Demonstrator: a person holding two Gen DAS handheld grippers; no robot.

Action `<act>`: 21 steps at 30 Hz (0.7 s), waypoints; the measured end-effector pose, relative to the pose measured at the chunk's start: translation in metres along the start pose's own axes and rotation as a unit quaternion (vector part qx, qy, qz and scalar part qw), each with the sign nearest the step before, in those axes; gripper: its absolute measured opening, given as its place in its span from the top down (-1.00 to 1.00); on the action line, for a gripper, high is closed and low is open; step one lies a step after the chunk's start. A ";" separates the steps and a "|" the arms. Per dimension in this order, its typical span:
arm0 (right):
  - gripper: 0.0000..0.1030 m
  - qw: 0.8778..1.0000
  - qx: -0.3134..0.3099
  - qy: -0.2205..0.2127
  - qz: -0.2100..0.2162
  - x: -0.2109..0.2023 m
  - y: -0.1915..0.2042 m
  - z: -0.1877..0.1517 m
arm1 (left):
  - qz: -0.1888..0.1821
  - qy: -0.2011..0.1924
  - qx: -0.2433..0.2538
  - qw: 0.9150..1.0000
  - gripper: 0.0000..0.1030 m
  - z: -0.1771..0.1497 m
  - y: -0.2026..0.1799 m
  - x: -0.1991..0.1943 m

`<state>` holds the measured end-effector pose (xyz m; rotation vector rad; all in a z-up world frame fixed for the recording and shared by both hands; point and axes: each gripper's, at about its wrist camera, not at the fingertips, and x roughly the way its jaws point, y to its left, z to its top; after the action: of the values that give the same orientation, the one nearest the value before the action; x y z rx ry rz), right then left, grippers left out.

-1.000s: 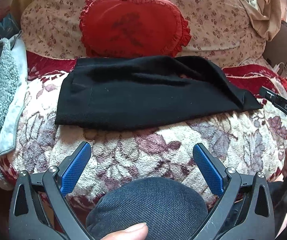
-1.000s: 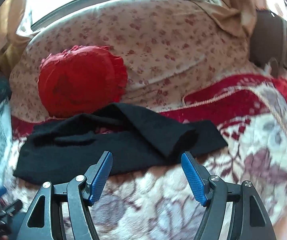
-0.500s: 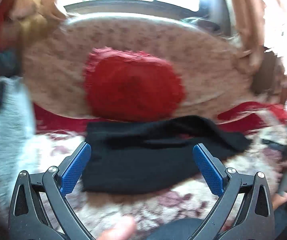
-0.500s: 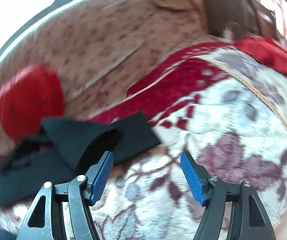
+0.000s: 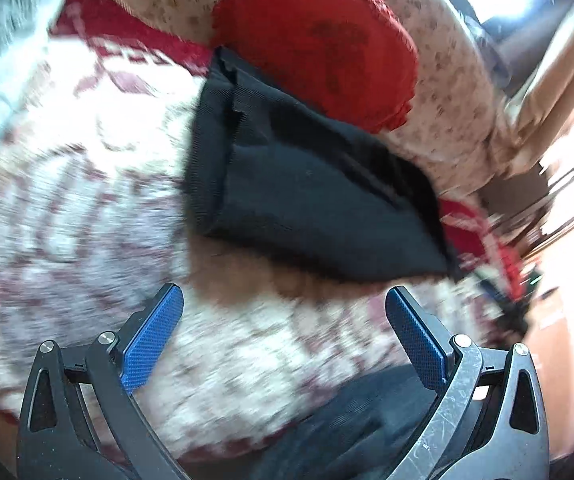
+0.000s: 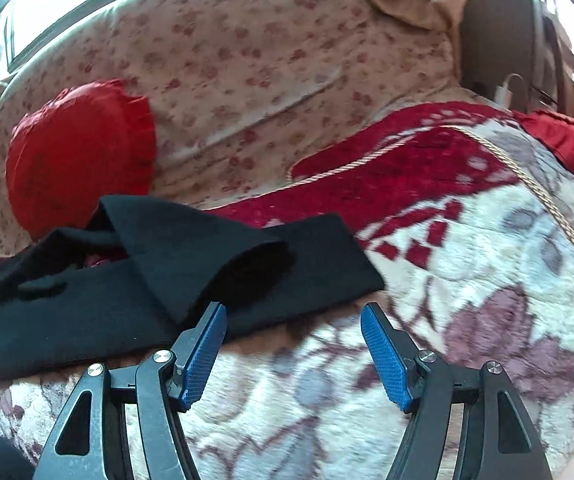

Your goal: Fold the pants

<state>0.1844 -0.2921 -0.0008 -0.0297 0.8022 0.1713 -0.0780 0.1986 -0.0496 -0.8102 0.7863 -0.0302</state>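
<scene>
Floral blanket [image 6: 487,280] covers the bed. Your black pants [image 6: 159,280] lie folded on it, red cushion [image 6: 79,152] at their 12 o'clock. Left tongs [image 5: 285,308] and right tongs [image 6: 293,326] gape wide, holding nothing; right's left pad [image 6: 203,356] overlaps the pants' edge.

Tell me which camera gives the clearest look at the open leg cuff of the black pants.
The right wrist view: the open leg cuff of the black pants faces the camera just beyond the open right gripper. The left wrist view is motion-blurred and shows the black pants as a flat folded shape, cuff opening not discernible.
</scene>
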 end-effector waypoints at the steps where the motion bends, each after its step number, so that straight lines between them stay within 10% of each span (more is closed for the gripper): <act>1: -0.33 1.000 -0.002 0.002 0.003 0.002 0.003 0.000 | -0.029 -0.003 -0.011 1.000 -0.98 0.004 0.002 0.004; 11: -0.33 1.000 0.013 0.008 0.011 0.007 0.000 -0.001 | -0.010 -0.039 -0.021 0.999 -0.92 0.038 -0.006 0.025; 14: -0.33 1.000 0.018 0.004 0.013 0.004 -0.002 0.000 | 0.046 -0.031 0.008 0.998 -0.45 0.041 -0.014 0.035; 17: -0.33 1.000 0.015 0.004 0.012 0.003 -0.003 -0.002 | 0.083 -0.017 0.005 0.996 0.43 0.039 -0.014 0.043; 21: -0.33 0.998 0.056 0.007 0.034 -0.001 -0.022 -0.004 | 0.099 -0.035 0.015 0.994 0.75 0.035 -0.015 0.035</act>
<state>0.1850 -0.3140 -0.0037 0.1022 0.8270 0.1894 -0.0262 0.1995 -0.0465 -0.6989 0.7948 0.1621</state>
